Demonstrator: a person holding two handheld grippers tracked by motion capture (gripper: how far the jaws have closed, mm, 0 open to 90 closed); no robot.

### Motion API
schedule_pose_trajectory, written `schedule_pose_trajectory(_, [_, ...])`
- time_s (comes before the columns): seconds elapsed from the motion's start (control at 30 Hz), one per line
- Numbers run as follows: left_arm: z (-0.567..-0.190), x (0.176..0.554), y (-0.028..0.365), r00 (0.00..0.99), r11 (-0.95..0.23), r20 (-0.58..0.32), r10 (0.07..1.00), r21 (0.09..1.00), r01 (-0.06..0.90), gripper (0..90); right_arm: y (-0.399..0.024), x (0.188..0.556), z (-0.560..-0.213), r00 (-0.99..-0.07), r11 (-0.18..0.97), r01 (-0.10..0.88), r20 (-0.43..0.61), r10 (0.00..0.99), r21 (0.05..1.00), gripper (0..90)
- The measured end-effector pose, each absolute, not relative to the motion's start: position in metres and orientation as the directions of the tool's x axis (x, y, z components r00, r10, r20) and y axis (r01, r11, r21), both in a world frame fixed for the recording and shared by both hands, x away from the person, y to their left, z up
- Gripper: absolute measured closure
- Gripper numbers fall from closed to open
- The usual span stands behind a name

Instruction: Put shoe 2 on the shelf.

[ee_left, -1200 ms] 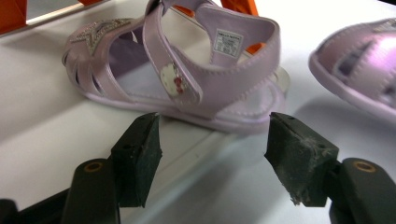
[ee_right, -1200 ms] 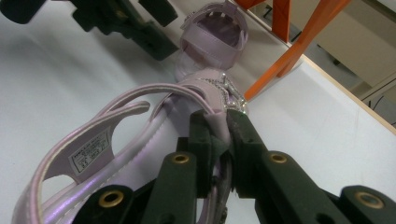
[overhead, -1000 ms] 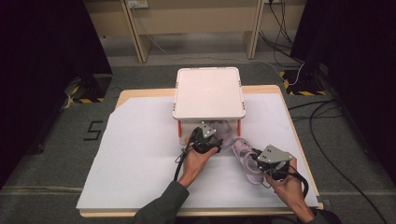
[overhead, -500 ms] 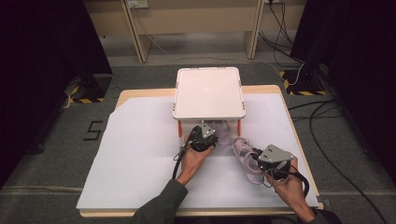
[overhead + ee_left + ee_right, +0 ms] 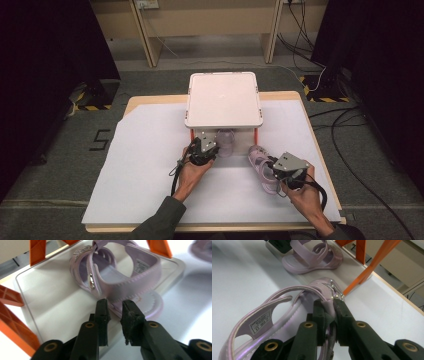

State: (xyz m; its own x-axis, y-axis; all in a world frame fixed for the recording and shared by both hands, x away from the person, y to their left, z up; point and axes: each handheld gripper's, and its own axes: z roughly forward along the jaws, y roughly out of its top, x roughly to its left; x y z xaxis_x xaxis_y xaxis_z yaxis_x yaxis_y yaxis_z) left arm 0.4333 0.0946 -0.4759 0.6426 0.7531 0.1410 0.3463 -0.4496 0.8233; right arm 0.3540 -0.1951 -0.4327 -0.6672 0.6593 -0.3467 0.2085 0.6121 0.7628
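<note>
Where the grey carpeted floor [image 5: 60, 165] meets dark curtains on both sides, a wooden table [image 5: 320, 150] stands covered by a white sheet [image 5: 140, 170], with cables [image 5: 350, 125] trailing over the carpet at the right. On the sheet sits a small white rack [image 5: 223, 99] on orange legs [image 5: 37, 251], its flat top tray above a clear lower shelf [image 5: 50, 297]. One lilac sandal [image 5: 117, 275] lies on that lower shelf, its heel poking over the shelf's front edge, just ahead of the left gripper [image 5: 114, 305]. The left gripper's jaws have just been closing and now stand nearly together right at the sandal's heel; whether they pinch it cannot be told. A second lilac sandal [image 5: 287, 315] lies on the sheet to the right of the rack, near an orange leg. The right gripper [image 5: 327, 306] is clamped on this sandal's strap near its jewelled front.
</note>
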Motion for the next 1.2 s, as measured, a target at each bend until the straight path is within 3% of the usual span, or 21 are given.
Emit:
schedule_pose_trajectory(0.57, [-0.457,0.396,0.105,0.689,-0.473,0.13,0.713,0.814,0.336,59.4,-0.135,0.404,-0.442,-0.574,0.639,0.188,-0.445,0.687,0.746,82.0])
schedule_pose_trajectory(1.2, [-0.463,0.351,0.125,0.74,-0.47,0.065,0.669,0.809,0.353,54.9,-0.104,0.441,-0.462,-0.503,0.705,0.214,-0.542,0.673,0.677,81.2])
